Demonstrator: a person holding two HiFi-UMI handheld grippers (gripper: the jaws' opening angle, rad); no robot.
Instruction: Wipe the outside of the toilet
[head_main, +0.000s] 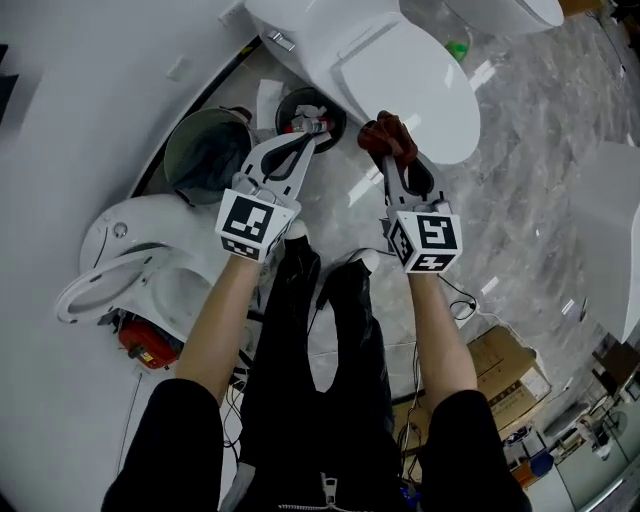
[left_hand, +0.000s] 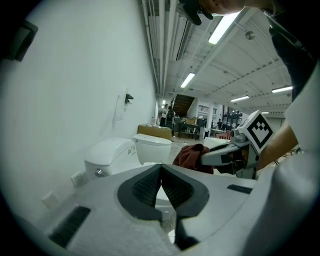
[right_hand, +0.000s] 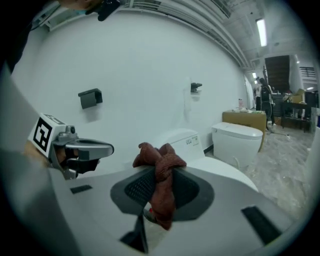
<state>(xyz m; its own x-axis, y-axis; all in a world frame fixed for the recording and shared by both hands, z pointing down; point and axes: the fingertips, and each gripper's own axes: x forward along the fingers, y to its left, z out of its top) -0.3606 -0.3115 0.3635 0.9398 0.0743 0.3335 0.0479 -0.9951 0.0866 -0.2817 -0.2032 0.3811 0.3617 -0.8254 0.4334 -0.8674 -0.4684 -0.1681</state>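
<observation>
The white toilet (head_main: 400, 75) stands ahead of me with its lid down, its tank against the wall. My right gripper (head_main: 392, 152) is shut on a dark red cloth (head_main: 388, 135) and hovers at the near edge of the lid. In the right gripper view the cloth (right_hand: 161, 186) hangs bunched between the jaws, with the toilet (right_hand: 220, 172) just beyond. My left gripper (head_main: 307, 128) is shut with nothing in it, left of the bowl. In the left gripper view its pads (left_hand: 150, 186) meet, and the cloth (left_hand: 192, 156) shows to the right.
A grey bin (head_main: 205, 152) and a black round base (head_main: 310, 108) sit on the floor left of the toilet. A second toilet (head_main: 130, 265) with its seat raised stands at the left. Cardboard boxes (head_main: 505, 368) and cables lie behind my right leg. Another toilet (right_hand: 237, 140) stands farther along the wall.
</observation>
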